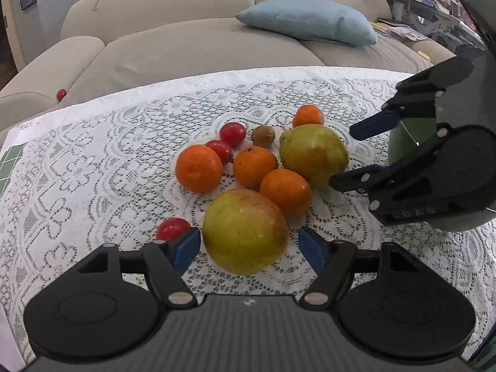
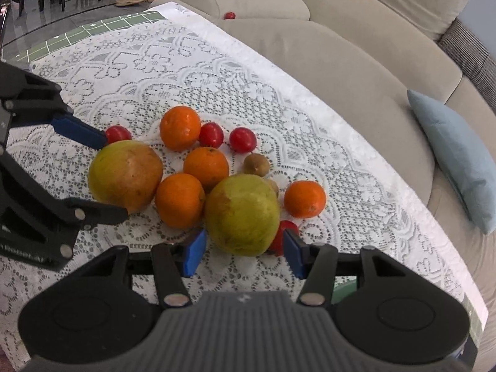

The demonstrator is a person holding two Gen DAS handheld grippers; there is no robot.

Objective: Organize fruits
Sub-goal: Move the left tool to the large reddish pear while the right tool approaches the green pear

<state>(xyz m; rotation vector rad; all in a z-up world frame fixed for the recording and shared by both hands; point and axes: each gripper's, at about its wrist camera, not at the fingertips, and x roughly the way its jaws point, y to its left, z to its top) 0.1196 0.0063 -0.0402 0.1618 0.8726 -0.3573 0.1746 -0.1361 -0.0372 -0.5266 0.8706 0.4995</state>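
A cluster of fruit lies on the lace tablecloth (image 1: 93, 167): two big yellow-green fruits, several oranges, red tomatoes and a small brown kiwi (image 1: 263, 136). My left gripper (image 1: 248, 249) is open, its blue pads either side of the near big fruit (image 1: 245, 231), not closed on it. A tomato (image 1: 172, 228) lies by the left pad. My right gripper (image 2: 243, 251) is open around the other big fruit (image 2: 241, 214); it shows in the left wrist view (image 1: 347, 155) beside that fruit (image 1: 313, 153). The left gripper shows in the right wrist view (image 2: 111, 179).
A green bowl (image 1: 403, 142) stands at the table's right, behind the right gripper. A beige sofa (image 1: 192, 40) with a light blue pillow (image 1: 310, 20) runs along the table's far edge. One tomato (image 1: 61, 94) lies on the sofa.
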